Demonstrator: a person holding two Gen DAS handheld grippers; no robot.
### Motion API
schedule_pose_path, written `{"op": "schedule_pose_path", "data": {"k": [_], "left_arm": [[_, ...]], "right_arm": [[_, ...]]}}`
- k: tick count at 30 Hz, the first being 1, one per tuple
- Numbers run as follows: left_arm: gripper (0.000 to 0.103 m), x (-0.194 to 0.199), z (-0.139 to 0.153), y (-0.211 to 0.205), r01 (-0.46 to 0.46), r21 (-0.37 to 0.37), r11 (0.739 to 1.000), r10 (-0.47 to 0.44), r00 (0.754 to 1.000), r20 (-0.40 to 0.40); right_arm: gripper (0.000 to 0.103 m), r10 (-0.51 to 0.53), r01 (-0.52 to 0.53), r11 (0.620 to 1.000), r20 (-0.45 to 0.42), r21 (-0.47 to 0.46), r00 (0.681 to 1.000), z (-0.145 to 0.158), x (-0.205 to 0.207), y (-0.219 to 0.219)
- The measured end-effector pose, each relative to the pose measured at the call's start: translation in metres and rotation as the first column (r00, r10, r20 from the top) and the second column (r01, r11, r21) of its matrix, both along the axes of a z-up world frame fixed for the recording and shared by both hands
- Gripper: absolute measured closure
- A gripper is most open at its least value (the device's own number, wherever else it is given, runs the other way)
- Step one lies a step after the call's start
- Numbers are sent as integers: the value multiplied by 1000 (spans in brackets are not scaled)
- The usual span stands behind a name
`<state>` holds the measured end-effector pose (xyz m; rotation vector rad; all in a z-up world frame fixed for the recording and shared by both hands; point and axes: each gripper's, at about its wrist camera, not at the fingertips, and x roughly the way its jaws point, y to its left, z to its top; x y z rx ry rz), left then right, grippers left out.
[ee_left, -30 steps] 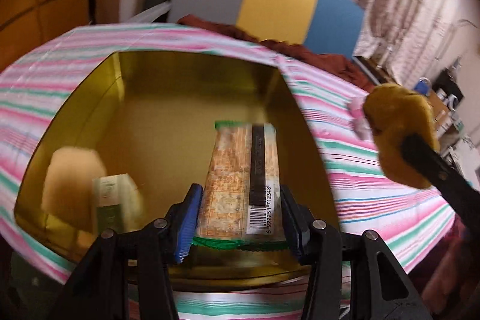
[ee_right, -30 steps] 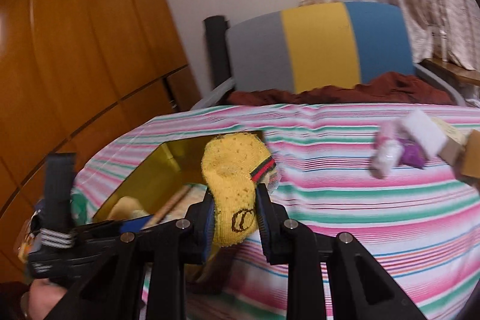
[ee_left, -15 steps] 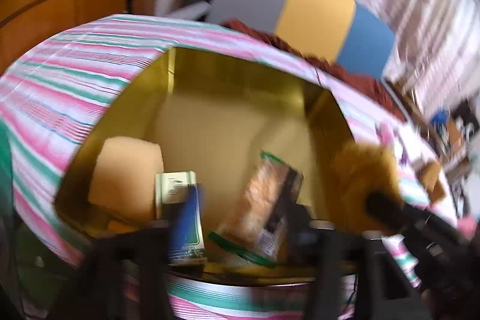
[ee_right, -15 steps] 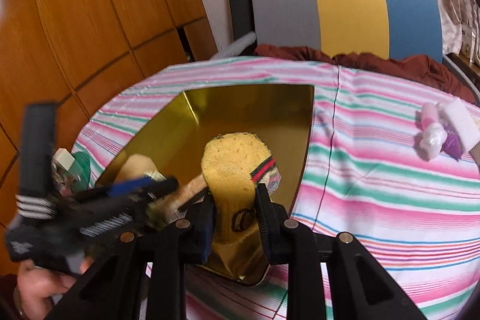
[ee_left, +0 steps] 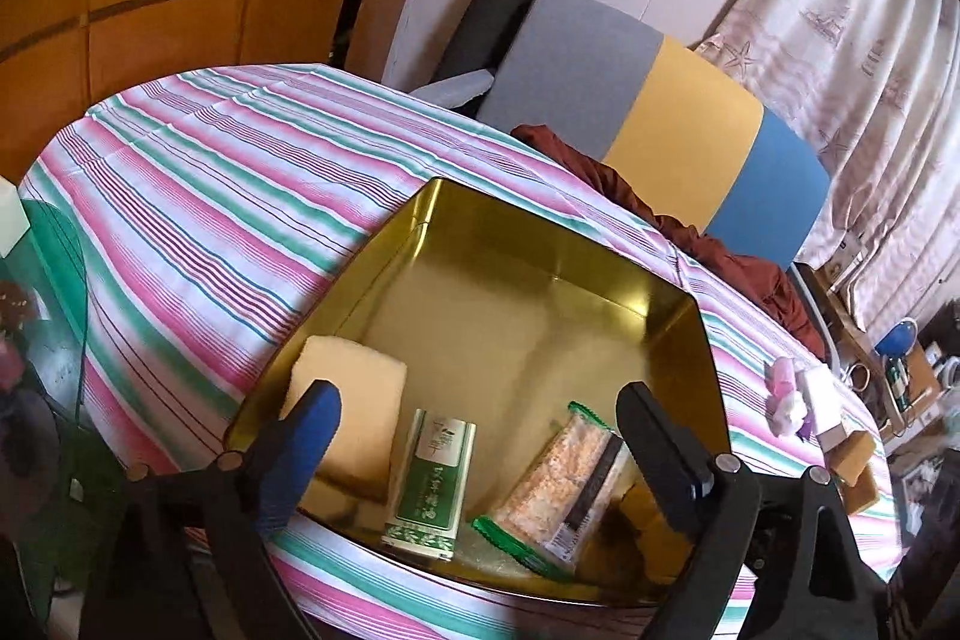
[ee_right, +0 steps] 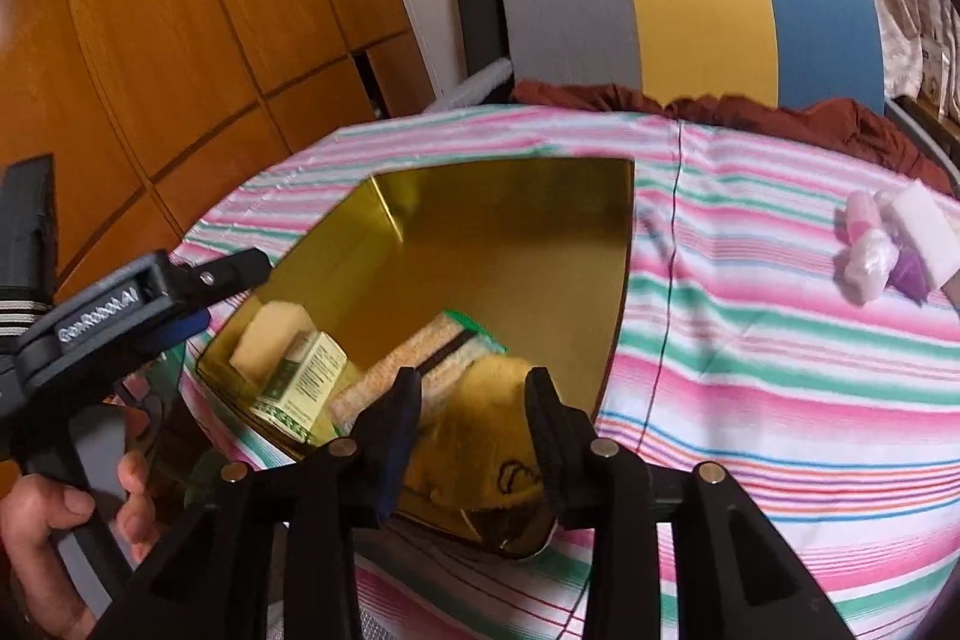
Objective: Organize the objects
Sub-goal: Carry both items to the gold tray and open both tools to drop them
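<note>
Striped tablecloth (ee_left: 198, 196) under gold tin (ee_left: 540, 244). In tin: sponge (ee_left: 354, 400), snack pack (ee_left: 564, 484), green box (ee_left: 432, 478), yellow sock (ee_right: 486, 418). L gripper (ee_left: 477, 418) jaws just opened wide, nothing between. R gripper (ee_right: 474, 388) jaws just parting, sock between, in tin's near corner.

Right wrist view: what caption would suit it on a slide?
Right gripper, fingers just parting, lowers a yellow sock into the gold tin beside a snack packet.

I see a warm, soft-lit room in both views, with shiny glare on the gold tin (ee_left: 606, 274) near 12 o'clock, dark round corners, bent edges, and a little blur on the striped cloth (ee_right: 780, 340).
</note>
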<state>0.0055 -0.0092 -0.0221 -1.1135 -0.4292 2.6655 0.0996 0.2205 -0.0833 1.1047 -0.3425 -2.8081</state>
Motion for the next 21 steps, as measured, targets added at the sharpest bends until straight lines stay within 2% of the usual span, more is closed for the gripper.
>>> {"op": "schedule_pose_path", "data": {"k": [6,7,10,14,18,19,21], "left_arm": [[8,5,4,23,59,5,998,-59,998,4],[8,7,5,28,73,4,997,-73,997,3],[7,11,8,43,117,-4,993,-117,993,-2],[7,16,12,62,167,-14,986,-168,986,-8],[7,22,16,82,215,-10,977,-215,977,-9],[7,23,17,86,225,-11,974,-225,974,-10],[7,27,18,99,251,-20,968,-252,968,-10]], "right_arm": [[66,-47,46,999,-60,-15,997,16,10,21],[63,-57,56,998,-65,-29,996,17,11,26],[45,-127,118,988,-90,-97,988,23,16,52],[0,-233,209,958,-112,-196,966,25,23,97],[0,-329,293,929,-147,-226,933,17,35,132],[0,-343,307,923,-133,-230,930,14,38,139],[0,-366,347,913,-53,-213,929,3,40,156]]}}
